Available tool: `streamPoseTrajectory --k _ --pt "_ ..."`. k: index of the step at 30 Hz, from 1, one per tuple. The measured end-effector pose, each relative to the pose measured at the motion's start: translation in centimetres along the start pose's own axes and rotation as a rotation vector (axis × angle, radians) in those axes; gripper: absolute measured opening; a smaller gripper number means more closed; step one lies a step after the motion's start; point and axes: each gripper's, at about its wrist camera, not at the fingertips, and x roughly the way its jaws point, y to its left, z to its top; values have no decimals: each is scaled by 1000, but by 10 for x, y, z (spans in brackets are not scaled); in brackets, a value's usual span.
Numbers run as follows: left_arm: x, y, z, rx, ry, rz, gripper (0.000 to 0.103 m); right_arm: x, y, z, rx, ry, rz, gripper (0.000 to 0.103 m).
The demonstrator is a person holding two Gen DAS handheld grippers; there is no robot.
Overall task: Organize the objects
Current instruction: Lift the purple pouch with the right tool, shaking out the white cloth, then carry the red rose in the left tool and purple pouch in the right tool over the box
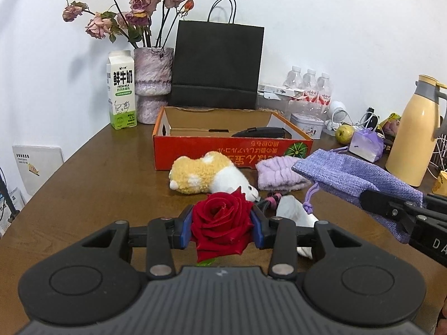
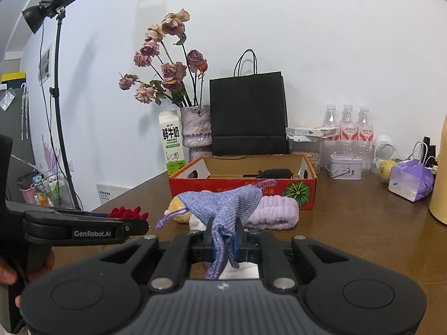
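Left gripper [image 1: 223,227] clamped on a red rose [image 1: 222,222], jaws pressing the bloom's sides above the bench [image 1: 83,195]; light, soft, easily bruised, probably better taken by the stem. Right gripper [image 2: 225,241] pinched shut on a purple woven pouch [image 2: 223,203], limp, light, drooping with drawstring dangling. Ahead, an open orange box [image 1: 232,150] with low walls and room inside; plush toy [image 1: 206,174] and lilac cloth [image 1: 276,176] crowding its near edge, so approach from above likely needed.
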Motion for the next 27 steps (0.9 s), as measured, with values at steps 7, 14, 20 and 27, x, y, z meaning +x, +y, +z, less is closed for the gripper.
streamPoseTrajectory --k 7,14,20,27 --pt "19 3 21 -4 -15 2 41 25 -4 15 3 -7 1 9" --pt "39 4 42 -10 -27 2 41 53 -9 32 3 -16 0 10" --pt "59 5 59 -21 -37 7 41 76 -14 45 0 -19 -1 10" --pt "81 6 75 -24 -42 13 41 99 -20 58 -8 -19 -10 10"
